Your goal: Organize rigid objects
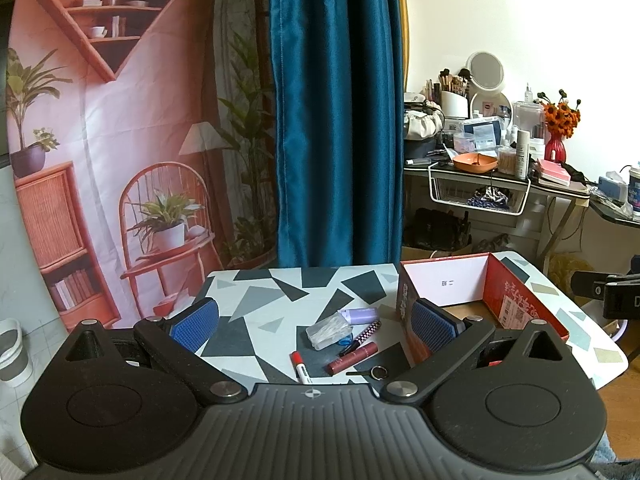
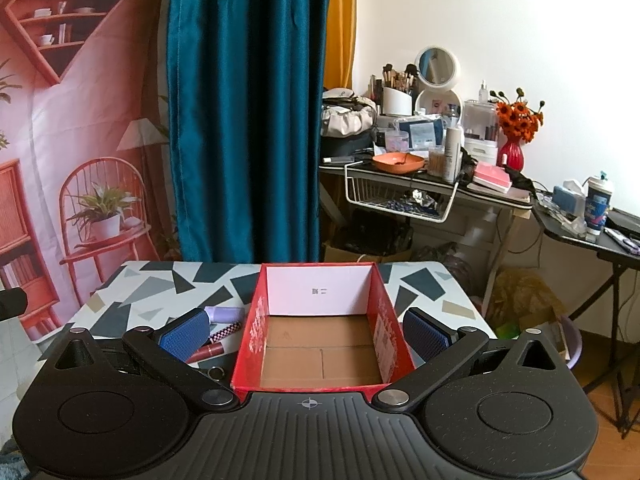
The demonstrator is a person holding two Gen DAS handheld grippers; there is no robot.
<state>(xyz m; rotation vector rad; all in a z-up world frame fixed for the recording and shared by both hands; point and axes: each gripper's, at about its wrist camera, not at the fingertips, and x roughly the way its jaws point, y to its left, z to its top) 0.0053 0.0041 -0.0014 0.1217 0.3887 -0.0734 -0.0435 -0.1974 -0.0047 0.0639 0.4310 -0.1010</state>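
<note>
Both grippers, left (image 1: 316, 326) and right (image 2: 306, 332), hung with jaws wide and empty, the red box (image 2: 256, 332) sitting near the worktop's (image 1: 280, 296) right edge.

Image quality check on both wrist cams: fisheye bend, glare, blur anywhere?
Left wrist view: strong fisheye bend at the edges, dark corner vignette; the pile with the red-capped marker is sharp, soft daylight, faint shadows. Right wrist view: same bowing, the blue curtain curves; the white wall is bright but the red box interior reads clearly, no glare. No motion blur in either.
</note>
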